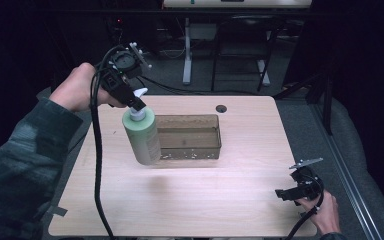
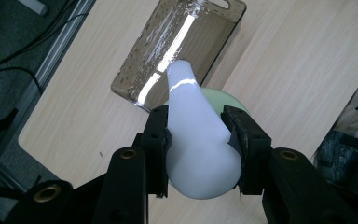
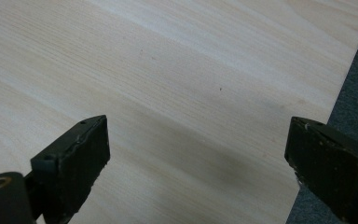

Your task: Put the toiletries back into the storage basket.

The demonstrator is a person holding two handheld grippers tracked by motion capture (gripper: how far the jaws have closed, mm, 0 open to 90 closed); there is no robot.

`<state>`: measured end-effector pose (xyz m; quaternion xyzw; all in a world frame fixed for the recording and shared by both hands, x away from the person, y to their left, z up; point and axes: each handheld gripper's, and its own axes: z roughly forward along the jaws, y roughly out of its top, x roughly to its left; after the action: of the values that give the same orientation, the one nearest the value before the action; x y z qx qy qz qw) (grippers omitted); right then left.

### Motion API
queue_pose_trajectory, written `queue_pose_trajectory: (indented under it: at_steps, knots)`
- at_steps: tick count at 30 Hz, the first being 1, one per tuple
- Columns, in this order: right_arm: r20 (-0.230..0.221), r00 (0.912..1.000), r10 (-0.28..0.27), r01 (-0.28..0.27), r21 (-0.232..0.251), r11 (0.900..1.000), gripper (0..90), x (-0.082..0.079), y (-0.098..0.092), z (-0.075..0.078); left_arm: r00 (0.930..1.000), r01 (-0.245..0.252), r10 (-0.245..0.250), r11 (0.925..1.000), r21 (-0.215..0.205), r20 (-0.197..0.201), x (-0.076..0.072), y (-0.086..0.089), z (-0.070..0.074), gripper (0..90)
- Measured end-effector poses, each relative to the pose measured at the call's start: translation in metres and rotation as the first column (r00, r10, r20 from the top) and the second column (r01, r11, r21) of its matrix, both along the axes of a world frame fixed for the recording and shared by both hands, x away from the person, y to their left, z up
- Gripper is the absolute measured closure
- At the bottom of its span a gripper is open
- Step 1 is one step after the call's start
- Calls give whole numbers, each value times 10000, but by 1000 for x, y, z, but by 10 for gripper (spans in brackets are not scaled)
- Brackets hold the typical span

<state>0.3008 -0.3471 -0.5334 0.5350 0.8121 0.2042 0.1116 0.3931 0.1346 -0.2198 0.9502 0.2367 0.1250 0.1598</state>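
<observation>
We see the person's left hand (image 1: 80, 87) raised above the far left part of the table (image 1: 240, 150), its sleeve coming in from the lower left, with the left gripper (image 1: 136, 104) angled down and to the right. Its jaws are closed on the white pump head (image 2: 193, 140) of a pale green bottle (image 1: 142, 134), one jaw on each side of the pump, so the bottle hangs tilted below it, apparently lifted clear of the wood. The bottle sits just at the left end of a clear brownish tray (image 1: 190, 137), which lies near the middle of the table; in the left gripper view the pump nozzle points toward that tray (image 2: 177, 51). The black cable (image 1: 98, 170) trails from the gripper down across the left side of the table. The right hand (image 1: 325, 215) rests low at the near right corner, and the right gripper (image 1: 292, 192) there points left with its jaws spread wide over bare wood, close to the table's right edge (image 3: 340, 93). Between the two grippers we find a broad stretch of open tabletop in front of the tray.
</observation>
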Motion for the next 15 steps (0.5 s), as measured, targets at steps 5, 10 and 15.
queue_pose_trajectory:
  at_steps: [5, 10, 15]
  knots:
    - [25, 10000, -11, 11, 35, 10000, 61, 0, 1, 1, 10000, 0, -1, 10000, 24, 39, 5, -4, 6, 628]
    - [49, 10000, 22, -22, 16, 10000, 61, 0, 1, 1, 10000, -75, 75, 10000, 21, 44, 8, -7, 8, 628]
    - [-11, 10000, -19, 19, 18, 10000, 62, 0, 1, 0, 9999, -85, 85, 10000, -1, 87, 12, -8, 13, 627]
